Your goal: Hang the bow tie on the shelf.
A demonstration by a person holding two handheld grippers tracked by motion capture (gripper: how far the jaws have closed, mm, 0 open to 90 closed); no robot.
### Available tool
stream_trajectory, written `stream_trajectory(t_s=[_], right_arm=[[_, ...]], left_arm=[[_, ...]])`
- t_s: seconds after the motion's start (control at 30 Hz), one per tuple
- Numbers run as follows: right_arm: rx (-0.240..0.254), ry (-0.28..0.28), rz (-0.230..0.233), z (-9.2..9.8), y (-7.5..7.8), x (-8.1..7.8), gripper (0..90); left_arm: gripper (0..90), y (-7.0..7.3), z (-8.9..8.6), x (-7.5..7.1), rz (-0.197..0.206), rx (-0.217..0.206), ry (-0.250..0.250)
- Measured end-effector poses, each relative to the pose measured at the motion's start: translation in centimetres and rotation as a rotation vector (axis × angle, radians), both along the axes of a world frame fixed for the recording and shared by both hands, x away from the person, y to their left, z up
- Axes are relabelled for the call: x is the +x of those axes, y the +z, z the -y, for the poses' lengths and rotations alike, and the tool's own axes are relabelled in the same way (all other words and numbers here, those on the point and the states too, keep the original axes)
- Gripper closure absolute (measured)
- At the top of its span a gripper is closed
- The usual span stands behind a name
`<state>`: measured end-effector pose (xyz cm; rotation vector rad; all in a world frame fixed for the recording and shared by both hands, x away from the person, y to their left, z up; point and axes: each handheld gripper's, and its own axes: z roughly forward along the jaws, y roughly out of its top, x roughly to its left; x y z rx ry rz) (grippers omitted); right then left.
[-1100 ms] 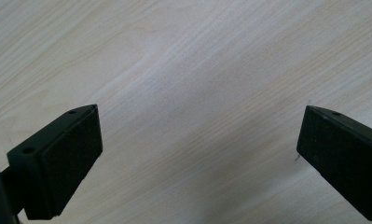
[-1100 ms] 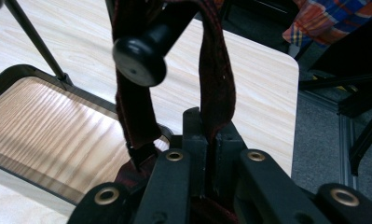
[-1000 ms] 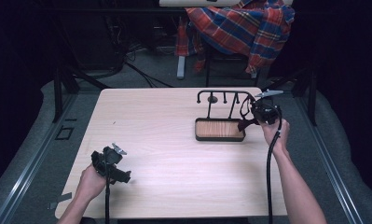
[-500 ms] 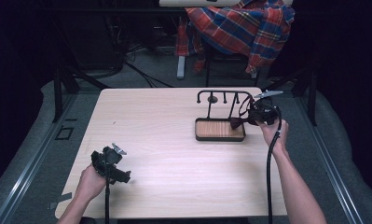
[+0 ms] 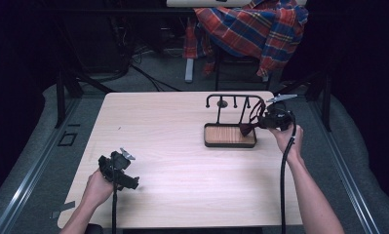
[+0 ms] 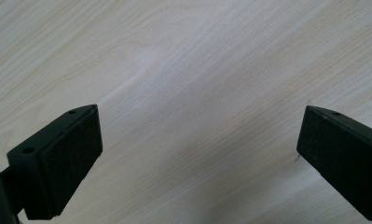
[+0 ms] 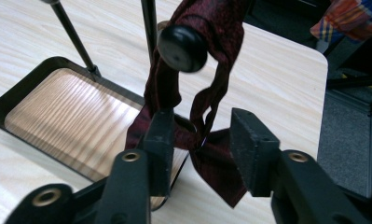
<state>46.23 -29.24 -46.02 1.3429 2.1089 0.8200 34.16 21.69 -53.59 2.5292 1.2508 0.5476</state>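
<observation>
High view: pale wooden table (image 5: pixel 182 146), plaid cloth (image 5: pixel 250 29) behind.

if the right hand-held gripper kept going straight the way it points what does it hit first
Most likely the dark red bow tie hanging from the rack's knob, already between the right hand-held gripper jaws. Beyond it stands the stand's wooden tray; depth is unclear.

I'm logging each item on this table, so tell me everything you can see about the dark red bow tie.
The bow tie is dark red woven-looking fabric. Its strap loops over a round black knob at the end of the rack, so it hangs above the right end of the wooden tray. The right gripper has its jaws on either side of the knot, slightly apart.
</observation>
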Motion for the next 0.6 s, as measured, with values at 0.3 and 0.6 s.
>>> stream_trajectory(t_s=[0.3,0.6], right_arm=[[0.037,0.01,-0.017,0.7,1.3,-1.1,43.8],[0.001,0.042,-0.057,0.0,2.3,-2.4,24.5]], left_arm=[[0.4,0.1,0.0,-0.2,0.006,-0.002,0.0],[0.3,0.3,0.5,-0.2,0.005,0.0,-0.012]])
